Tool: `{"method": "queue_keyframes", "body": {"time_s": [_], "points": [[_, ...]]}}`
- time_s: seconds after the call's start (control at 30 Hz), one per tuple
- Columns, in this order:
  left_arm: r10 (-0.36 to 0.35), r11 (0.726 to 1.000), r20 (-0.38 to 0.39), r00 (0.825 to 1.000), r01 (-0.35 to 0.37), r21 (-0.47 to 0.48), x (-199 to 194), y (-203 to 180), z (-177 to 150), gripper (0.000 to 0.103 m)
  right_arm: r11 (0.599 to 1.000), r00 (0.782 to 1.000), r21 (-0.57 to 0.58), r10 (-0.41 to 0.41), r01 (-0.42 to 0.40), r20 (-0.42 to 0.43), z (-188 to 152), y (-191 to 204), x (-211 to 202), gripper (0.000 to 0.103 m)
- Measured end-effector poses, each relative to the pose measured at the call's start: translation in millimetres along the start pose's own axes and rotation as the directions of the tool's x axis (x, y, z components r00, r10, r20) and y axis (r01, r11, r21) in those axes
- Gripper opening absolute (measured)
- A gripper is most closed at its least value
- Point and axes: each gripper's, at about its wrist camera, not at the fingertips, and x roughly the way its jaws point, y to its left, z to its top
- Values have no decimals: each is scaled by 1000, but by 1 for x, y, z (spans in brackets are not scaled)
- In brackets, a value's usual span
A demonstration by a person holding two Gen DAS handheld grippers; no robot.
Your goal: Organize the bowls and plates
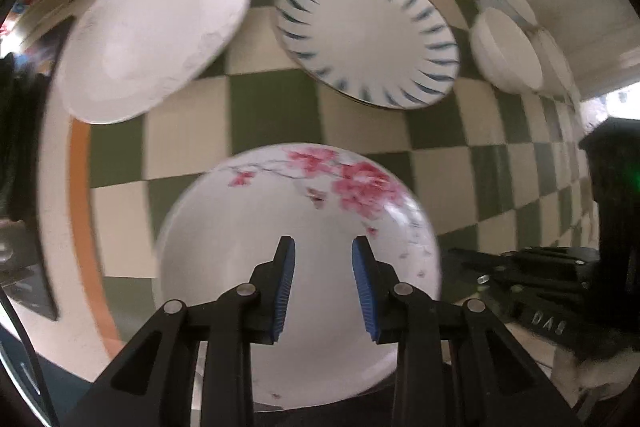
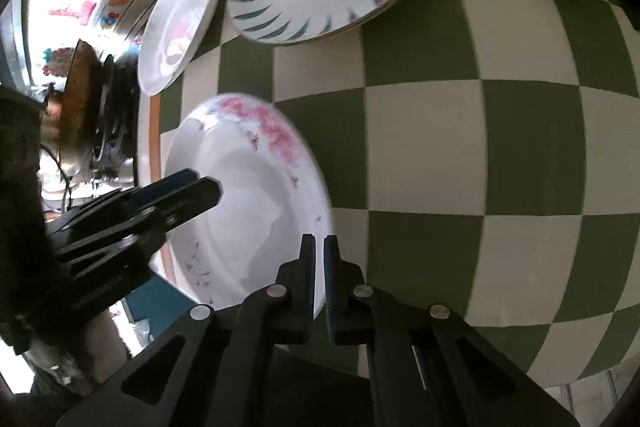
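Right tool (image 2: pixel 319 247) clamped on blossom plate (image 2: pixel 240 195) rim; left tool (image 2: pixel 192 187) over plate's far side

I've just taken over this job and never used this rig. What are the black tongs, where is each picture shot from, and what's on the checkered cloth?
Each picture comes from a fisheye camera on a hand-held pair of tongs, looking along its fingers. The left tongs are open above the white plate with pink blossoms, gripping nothing. The right tongs are shut on that plate's rim. On the green-and-cream checkered tablecloth also lie a plain white plate, a white plate with blue dashes around its rim and some white bowls.
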Motion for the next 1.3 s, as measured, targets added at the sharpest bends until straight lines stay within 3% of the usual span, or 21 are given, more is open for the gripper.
{"method": "queue_keyframes", "body": {"time_s": [0.1,0.17,0.27,0.4,0.47,0.6,0.67,0.7,0.8,1.03,1.3], "points": [[73,997,32,997,-72,-13,-5,51,-19,28,1000,1000,23,6,-6,13,0,-9,0,7],[99,994,13,995,-99,-54,-3,84,-25,32,997,999,63,43,-43,4,2,-26,0,9],[51,983,-65,997,-62,-172,16,129,-36,32,986,993,112,121,-121,9,4,-38,3,25],[-65,961,-89,994,39,-275,35,153,-42,34,977,986,135,164,-164,10,8,-34,9,29],[-95,962,-101,990,66,-265,43,149,-42,34,980,986,112,167,-165,-11,12,-27,16,31],[-75,969,-67,995,57,-240,39,135,-38,30,987,987,69,148,-144,-68,13,-13,37,31],[-50,974,-65,997,34,-223,36,130,-37,30,992,991,59,116,-112,-65,12,-13,42,23],[-51,974,-63,997,36,-225,33,128,-38,30,996,995,51,80,-77,-58,11,-12,43,15],[-58,975,-65,996,42,-218,27,117,-36,30,995,995,58,84,-81,-56,9,-15,41,14],[-69,984,-62,996,58,-166,9,82,-33,30,991,995,99,92,-88,-31,-2,-39,17,14],[-85,993,-72,994,78,-89,20,30,-15,30,984,998,166,56,-59,21,-8,-97,-25,15]]}}
